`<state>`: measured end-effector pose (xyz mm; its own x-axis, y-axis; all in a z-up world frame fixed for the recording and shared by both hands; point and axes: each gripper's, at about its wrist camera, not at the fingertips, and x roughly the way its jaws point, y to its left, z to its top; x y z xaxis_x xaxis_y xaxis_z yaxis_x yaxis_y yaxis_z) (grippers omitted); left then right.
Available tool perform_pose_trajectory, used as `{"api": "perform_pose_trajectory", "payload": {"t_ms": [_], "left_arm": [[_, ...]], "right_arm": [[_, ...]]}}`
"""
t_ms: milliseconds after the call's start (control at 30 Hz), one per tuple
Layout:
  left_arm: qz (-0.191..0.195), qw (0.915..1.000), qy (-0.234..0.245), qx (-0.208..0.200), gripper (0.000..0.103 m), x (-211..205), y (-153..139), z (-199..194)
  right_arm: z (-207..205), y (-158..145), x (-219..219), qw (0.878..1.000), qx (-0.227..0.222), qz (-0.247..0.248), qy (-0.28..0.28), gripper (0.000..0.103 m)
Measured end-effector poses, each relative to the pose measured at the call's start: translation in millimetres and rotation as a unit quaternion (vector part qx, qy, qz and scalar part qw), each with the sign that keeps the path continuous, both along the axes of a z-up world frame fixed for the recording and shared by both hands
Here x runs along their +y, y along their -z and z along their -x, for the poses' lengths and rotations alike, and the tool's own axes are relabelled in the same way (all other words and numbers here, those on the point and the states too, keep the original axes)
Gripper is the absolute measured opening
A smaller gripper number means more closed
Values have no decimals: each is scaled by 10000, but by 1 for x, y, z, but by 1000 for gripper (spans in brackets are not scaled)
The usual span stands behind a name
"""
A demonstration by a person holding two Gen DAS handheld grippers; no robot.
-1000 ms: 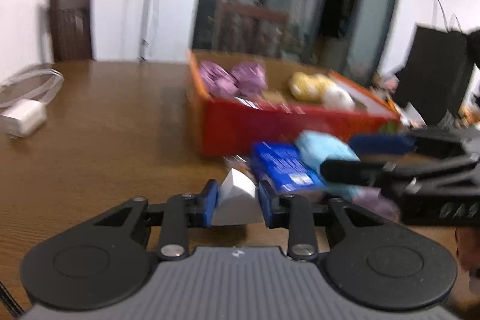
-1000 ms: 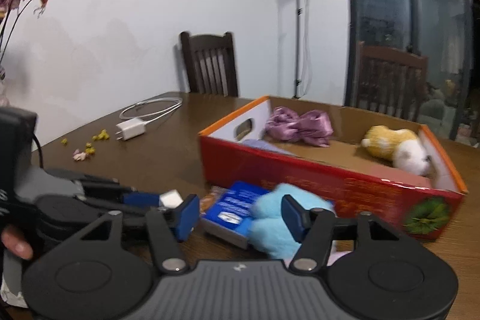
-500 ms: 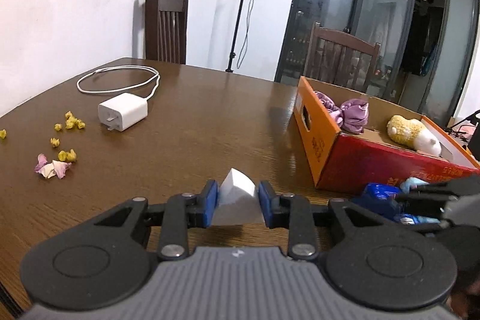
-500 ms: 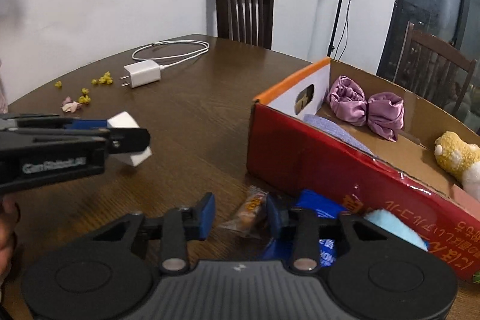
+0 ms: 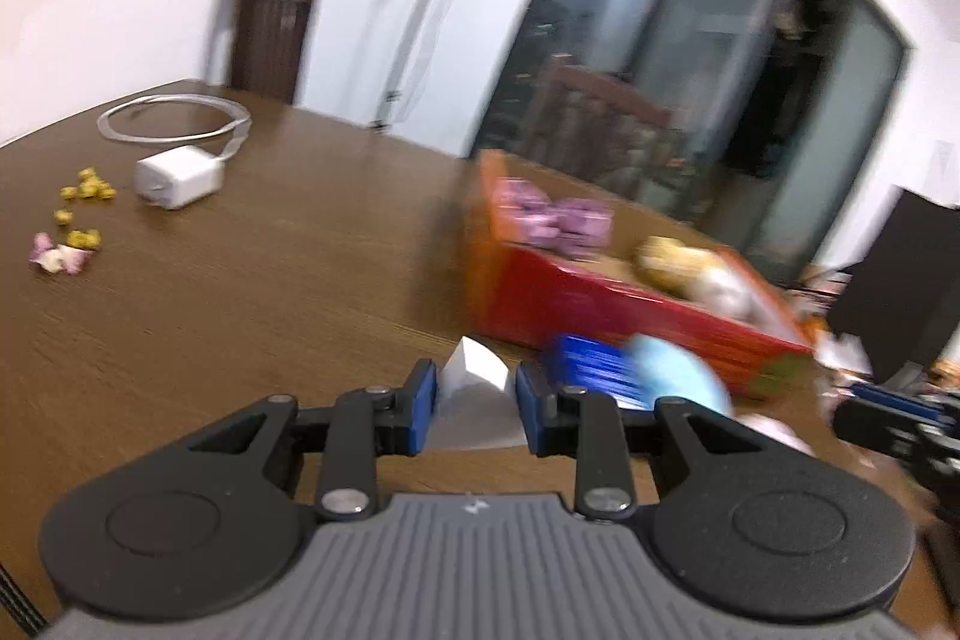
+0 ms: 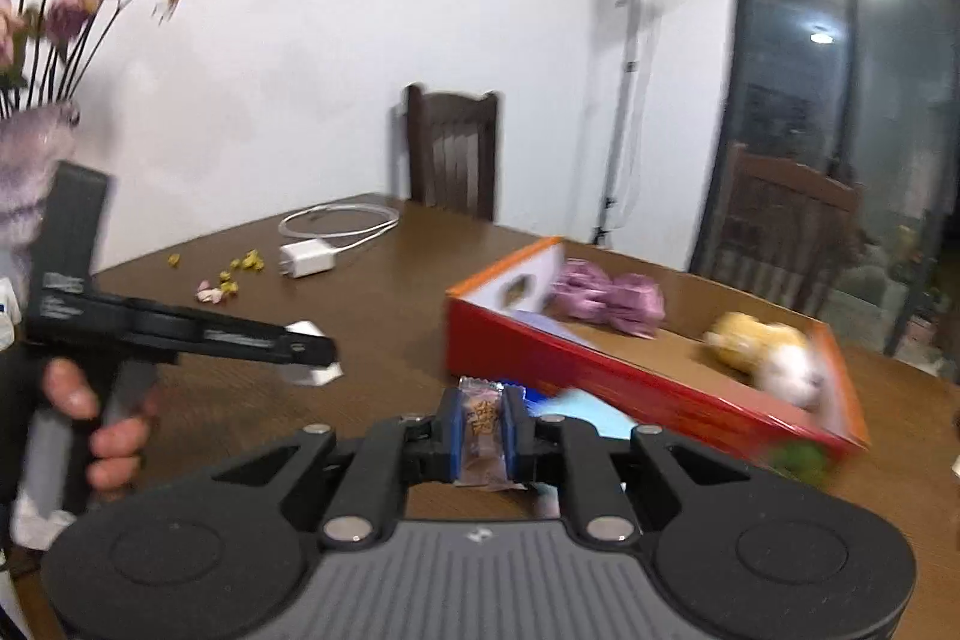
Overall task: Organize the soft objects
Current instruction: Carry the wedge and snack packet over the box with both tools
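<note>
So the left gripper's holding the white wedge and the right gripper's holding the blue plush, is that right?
Not quite. The left gripper does hold the white wedge, but the right gripper is shut on a brown snack packet, as the right wrist view shows; the blue plush lies on the table.

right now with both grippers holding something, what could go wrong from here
1. The left gripper pinches the white sponge wedge only by its sides, so it might squeeze out before reaching the red box.
2. The right gripper holds a thin snack packet; the slick wrapper may slip.
3. Both views are motion-blurred, so a fast swing could knock the box wall or the other gripper.
</note>
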<state>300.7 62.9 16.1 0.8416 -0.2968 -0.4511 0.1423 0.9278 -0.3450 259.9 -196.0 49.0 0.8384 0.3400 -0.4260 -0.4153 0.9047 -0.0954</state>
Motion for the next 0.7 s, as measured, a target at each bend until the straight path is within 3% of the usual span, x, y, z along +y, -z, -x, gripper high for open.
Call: {"api": "perform_pose_trajectory", "payload": {"t_ms": [167,300,500,700], "left_arm": [[-4,9970,645,-419,30,-44,-24,53],[-92,9946,898,-521,30,-72,-33,64],[-347,9936,913,-573,30,-94,-41,40],[-666,9902,1051,-635,31,-94,-54,-35]], "right_arm": [[47,2,-57,9976,-29,-300,630,13],[68,13,-91,9934,101,-724,887,13],[66,16,-116,9908,58,-964,946,13],[10,9,-116,9930,16,-915,750,13]]}}
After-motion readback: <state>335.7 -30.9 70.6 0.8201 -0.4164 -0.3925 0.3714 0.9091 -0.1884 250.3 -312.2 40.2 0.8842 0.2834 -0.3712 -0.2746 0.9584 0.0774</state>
